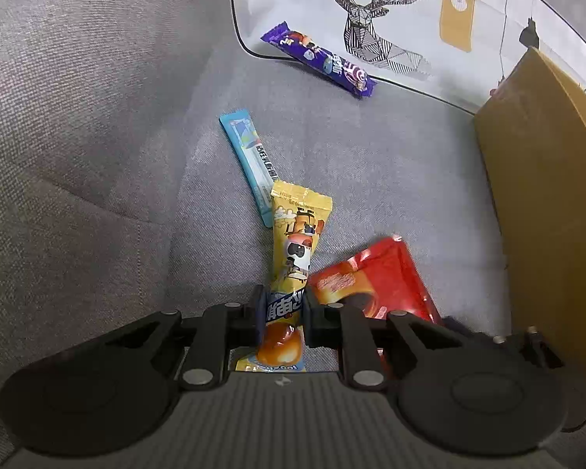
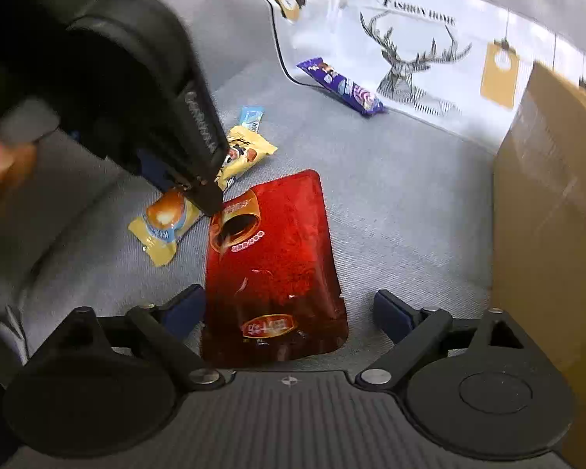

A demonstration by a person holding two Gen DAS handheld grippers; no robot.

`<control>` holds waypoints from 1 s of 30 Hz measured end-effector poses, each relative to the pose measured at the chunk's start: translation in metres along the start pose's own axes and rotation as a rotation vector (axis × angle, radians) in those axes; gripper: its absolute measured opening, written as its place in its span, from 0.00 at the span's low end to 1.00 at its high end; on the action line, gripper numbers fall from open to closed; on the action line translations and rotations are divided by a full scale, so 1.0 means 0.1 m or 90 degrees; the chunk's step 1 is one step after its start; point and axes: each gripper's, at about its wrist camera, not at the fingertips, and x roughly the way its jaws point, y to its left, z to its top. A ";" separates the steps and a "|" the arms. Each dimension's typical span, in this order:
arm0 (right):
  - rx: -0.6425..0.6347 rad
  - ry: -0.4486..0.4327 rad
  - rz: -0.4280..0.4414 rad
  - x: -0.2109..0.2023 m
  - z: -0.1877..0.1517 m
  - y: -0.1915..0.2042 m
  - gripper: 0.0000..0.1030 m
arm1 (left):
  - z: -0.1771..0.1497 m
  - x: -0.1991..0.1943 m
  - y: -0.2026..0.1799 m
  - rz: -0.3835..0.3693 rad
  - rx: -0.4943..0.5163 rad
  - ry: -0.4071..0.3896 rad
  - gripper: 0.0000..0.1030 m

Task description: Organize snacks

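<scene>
We see the left tool (image 1: pixel 281 314) clamped on the yellow snack packet (image 1: pixel 299 242) on the grey sofa (image 1: pixel 97 156), our right tool (image 2: pixel 289 312) agape astride the red packet (image 2: pixel 277 258), cardboard box (image 2: pixel 551 215) beside.

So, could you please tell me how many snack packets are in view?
4: yellow packet in the left gripper; red packet between the right gripper fingers; blue stick beside the yellow; purple bar against the cushion.

Two matte black plastic grippers, the left gripper (image 1: pixel 281 312) and right gripper (image 2: pixel 289 308), have ribbed grey bases, silver pivot screws, round side housings and dark blue finger pads (image 2: pixel 388 308)
</scene>
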 end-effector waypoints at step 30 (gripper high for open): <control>0.017 -0.091 -0.034 -0.33 0.16 -0.06 0.00 | 0.02 -0.21 -0.03 -0.044 0.002 -0.069 0.17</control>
